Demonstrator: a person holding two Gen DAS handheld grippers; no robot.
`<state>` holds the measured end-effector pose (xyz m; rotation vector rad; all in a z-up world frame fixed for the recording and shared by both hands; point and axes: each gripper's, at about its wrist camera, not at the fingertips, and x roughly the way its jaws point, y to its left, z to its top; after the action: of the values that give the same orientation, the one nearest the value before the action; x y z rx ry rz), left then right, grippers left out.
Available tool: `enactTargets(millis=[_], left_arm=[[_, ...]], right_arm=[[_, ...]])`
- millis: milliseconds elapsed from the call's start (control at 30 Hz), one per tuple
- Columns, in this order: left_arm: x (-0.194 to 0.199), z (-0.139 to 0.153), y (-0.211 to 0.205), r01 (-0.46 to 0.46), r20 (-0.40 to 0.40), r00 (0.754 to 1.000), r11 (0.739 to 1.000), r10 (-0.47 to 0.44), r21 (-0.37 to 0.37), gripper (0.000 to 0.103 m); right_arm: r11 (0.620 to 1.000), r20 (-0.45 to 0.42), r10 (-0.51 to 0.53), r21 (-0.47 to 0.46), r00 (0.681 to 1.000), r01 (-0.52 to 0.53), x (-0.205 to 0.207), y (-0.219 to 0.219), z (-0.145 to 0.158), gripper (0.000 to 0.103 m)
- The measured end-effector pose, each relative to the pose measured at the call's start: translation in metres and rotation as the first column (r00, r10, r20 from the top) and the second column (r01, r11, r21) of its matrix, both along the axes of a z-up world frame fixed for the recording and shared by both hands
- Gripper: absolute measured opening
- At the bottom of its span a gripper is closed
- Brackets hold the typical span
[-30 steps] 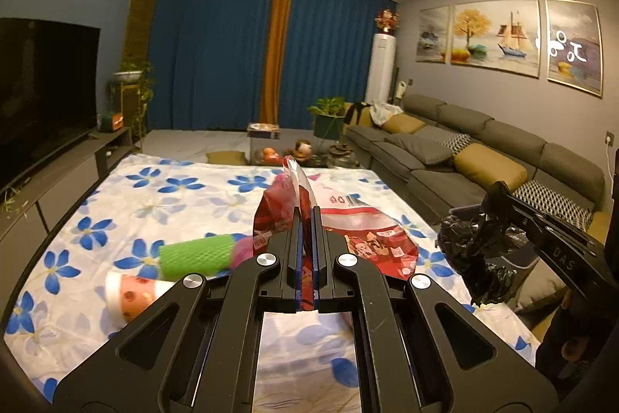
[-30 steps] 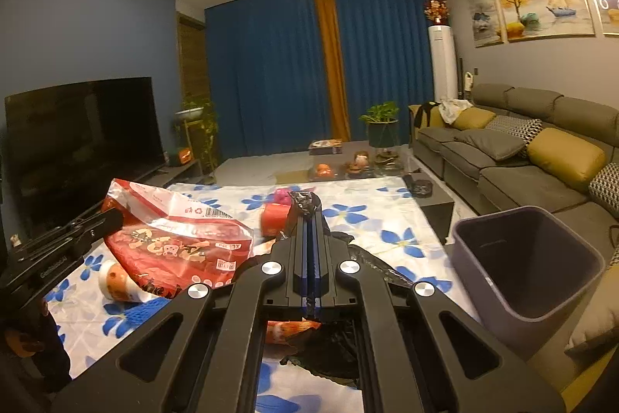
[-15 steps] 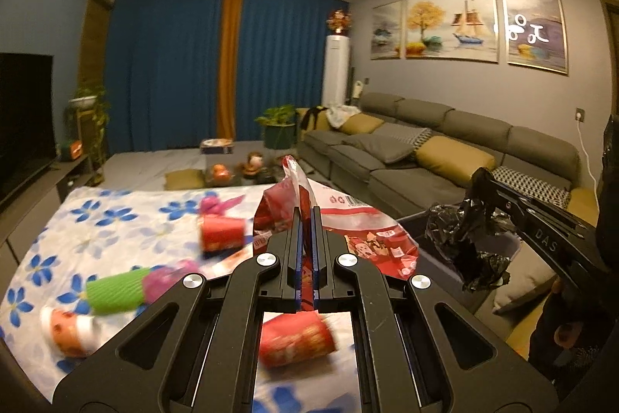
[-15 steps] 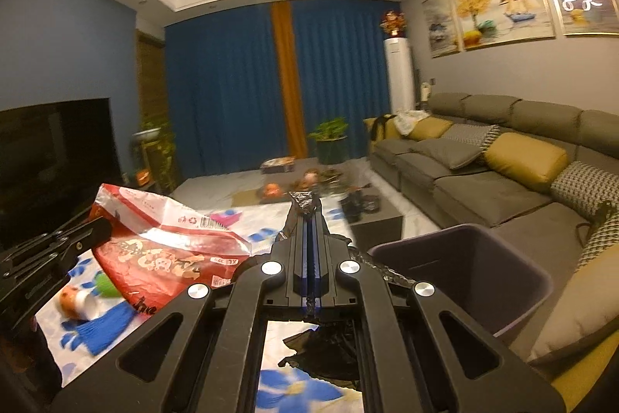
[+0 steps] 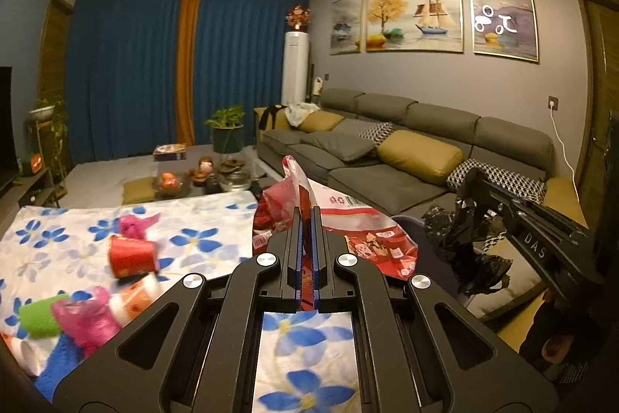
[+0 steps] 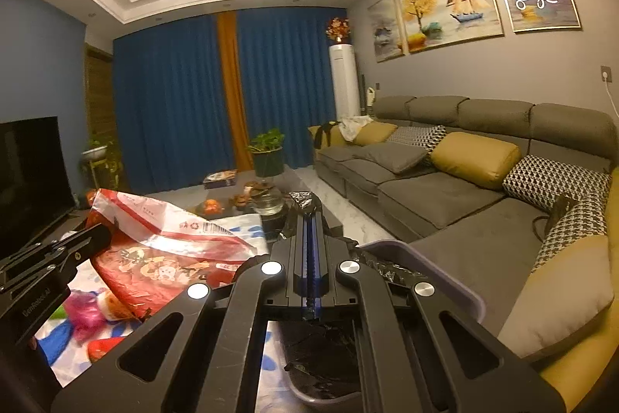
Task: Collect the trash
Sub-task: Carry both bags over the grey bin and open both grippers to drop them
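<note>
My left gripper (image 5: 305,211) is shut on the edge of a red and white snack bag (image 5: 363,231), which hangs in the air past the right edge of the floral cloth (image 5: 193,235). In the right wrist view the same bag (image 6: 162,250) hangs from the left gripper (image 6: 102,233) at the left. My right gripper (image 6: 309,215) is shut on a crumpled black plastic bag (image 6: 303,200), which dangles over the grey bin (image 6: 437,269). From the left wrist view the black bag (image 5: 460,246) hangs from the right gripper (image 5: 470,180) above the bin's rim (image 5: 404,219).
On the cloth lie a red cup (image 5: 129,256), a pink wrapper (image 5: 85,316), a green roll (image 5: 36,316) and other litter. A grey sofa (image 6: 445,188) with cushions runs along the right, close behind the bin. A low coffee table (image 5: 201,177) stands beyond the cloth.
Both grippers have swung to the right with their bags, from over the floral cloth towards the bin and sofa. Both grips have stayed shut.
</note>
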<state>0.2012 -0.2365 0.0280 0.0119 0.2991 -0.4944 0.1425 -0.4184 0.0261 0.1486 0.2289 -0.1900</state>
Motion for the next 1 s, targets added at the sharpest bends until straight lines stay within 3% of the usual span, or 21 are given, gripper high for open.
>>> enactTargets(millis=[400,1000], left_arm=[[0.022,-0.017,-0.069,0.030,-0.031,0.999,0.999,-0.029,0.024,0.003],[0.044,-0.035,-0.104,0.039,-0.070,0.997,0.998,-0.036,0.054,0.003]], right_arm=[[0.998,-0.025,-0.053,0.027,0.998,0.053,0.016,-0.035,-0.018,0.003],[0.996,-0.065,-0.069,0.055,0.996,0.073,0.030,-0.052,-0.026,0.003]])
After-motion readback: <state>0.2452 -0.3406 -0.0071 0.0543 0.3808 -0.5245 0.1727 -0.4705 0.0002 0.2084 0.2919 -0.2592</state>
